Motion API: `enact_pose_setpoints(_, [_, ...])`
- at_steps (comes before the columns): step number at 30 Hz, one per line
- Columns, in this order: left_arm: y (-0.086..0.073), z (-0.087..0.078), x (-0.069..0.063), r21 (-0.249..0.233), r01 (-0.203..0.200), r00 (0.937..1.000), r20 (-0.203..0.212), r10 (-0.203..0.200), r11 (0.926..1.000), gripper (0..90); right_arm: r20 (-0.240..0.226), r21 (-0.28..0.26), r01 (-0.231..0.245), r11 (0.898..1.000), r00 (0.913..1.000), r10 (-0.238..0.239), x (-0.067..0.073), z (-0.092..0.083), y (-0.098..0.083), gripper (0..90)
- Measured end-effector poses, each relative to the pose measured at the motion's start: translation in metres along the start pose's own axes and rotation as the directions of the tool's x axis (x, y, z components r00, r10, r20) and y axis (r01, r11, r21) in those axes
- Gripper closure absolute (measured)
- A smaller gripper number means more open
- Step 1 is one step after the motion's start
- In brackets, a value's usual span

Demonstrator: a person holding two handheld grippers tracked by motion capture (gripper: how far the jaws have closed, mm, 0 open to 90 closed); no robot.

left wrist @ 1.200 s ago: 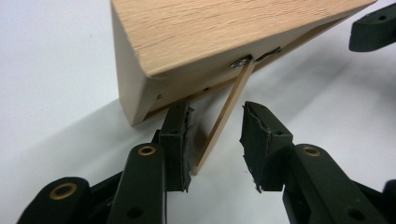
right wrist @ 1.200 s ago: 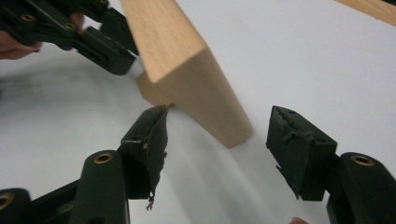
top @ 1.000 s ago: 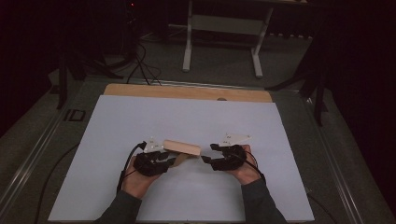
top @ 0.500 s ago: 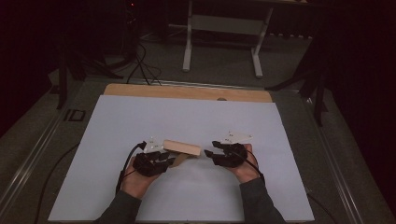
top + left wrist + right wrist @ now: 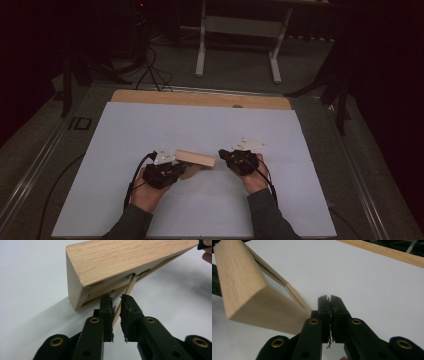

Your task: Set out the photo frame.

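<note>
A dim laboratory or recording studio, arranged for tabletop trials.
A white sheet [image 5: 200, 130] covers a wooden table [image 5: 200, 99] with metal rails along its sides; black cables [image 5: 150, 70] trail over grey carpet; a white stand's legs [image 5: 237, 47] and dark tripod legs [image 5: 95, 70] occupy the unlit background.

wooden block [image 5: 120, 262]: pale matt grained wood | table [image 5: 150, 125]: smooth matt white sheet | tongs [image 5: 330, 315]: black matt plastic, brass rivets
</note>
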State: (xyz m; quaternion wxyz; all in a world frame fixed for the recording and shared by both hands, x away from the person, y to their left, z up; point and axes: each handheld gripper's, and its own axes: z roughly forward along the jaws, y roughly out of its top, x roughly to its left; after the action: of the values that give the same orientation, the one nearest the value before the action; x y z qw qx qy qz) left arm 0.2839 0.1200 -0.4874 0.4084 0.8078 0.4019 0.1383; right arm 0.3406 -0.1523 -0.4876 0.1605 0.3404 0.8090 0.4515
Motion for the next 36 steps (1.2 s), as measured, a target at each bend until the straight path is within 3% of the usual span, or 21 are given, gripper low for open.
enact_pose_setpoints(6, [0.000, 0.000, 0.004, 0.003, 0.008, 0.9997, -0.022, -0.007, 1.0000, 89.2, -0.009, 0.006, 0.018, 1.000, 0.9998, -0.018, 0.008, 0.007, 0.003, 89.3])
enact_pose_setpoints(25, [0.006, 0.001, 0.009, -0.018, 0.029, 0.9989, -0.037, -0.030, 0.9994, 89.7, -0.075, -0.025, 0.010, 1.000, 0.9971, -0.012, 0.011, 0.006, 0.006, 89.4])
enact_pose_setpoints(36, [0.010, 0.002, 0.006, -0.018, 0.014, 0.9994, -0.030, -0.014, 0.9997, 89.7, -0.090, -0.026, 0.020, 0.999, 0.9957, -0.023, 0.015, 0.004, 0.007, 89.4])
